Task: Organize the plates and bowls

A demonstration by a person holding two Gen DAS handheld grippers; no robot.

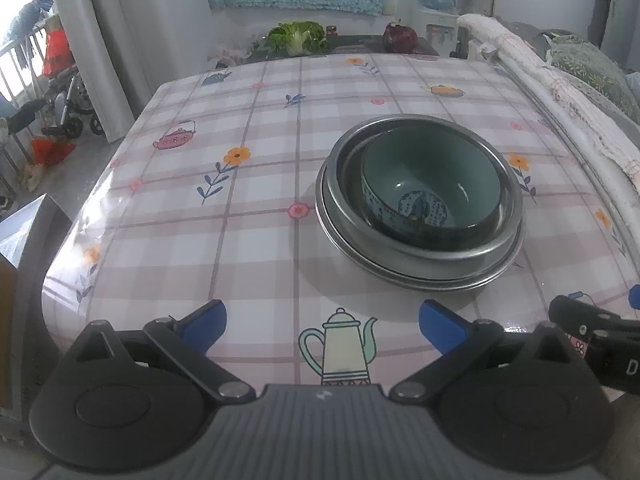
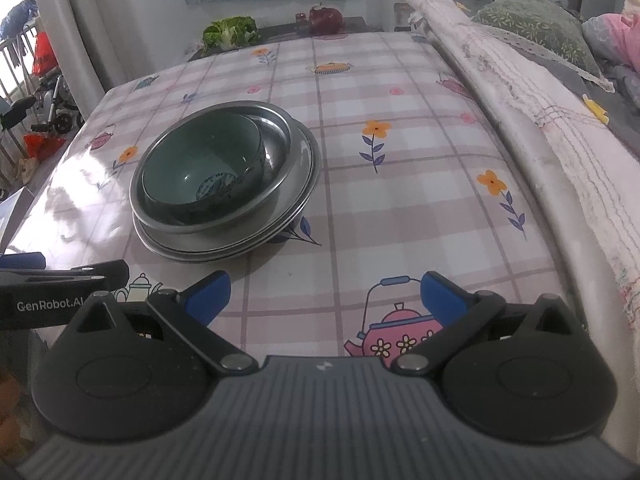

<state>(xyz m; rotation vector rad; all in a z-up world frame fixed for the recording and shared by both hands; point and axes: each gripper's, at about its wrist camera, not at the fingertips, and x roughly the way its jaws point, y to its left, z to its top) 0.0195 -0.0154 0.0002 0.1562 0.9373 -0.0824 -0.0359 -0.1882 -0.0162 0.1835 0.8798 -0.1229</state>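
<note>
A teal ceramic bowl (image 1: pixel 430 184) (image 2: pixel 200 168) sits inside a steel bowl (image 1: pixel 348 176) (image 2: pixel 276 148), which rests on stacked steel plates (image 1: pixel 404 272) (image 2: pixel 296 204) on the table. My left gripper (image 1: pixel 322 322) is open near the table's front edge, short of the stack and left of it, with nothing between its blue fingertips. My right gripper (image 2: pixel 324 296) is open too, near the front edge and to the right of the stack. Each gripper shows at the edge of the other's view.
The table (image 1: pixel 240 208) (image 2: pixel 400 208) wears a checked cloth with teapot and flower prints. A leafy vegetable (image 1: pixel 296 36) (image 2: pixel 230 32) and a dark red pot (image 1: pixel 400 38) (image 2: pixel 326 18) lie beyond its far edge. A padded rail with cloth (image 2: pixel 520 92) runs along the right side.
</note>
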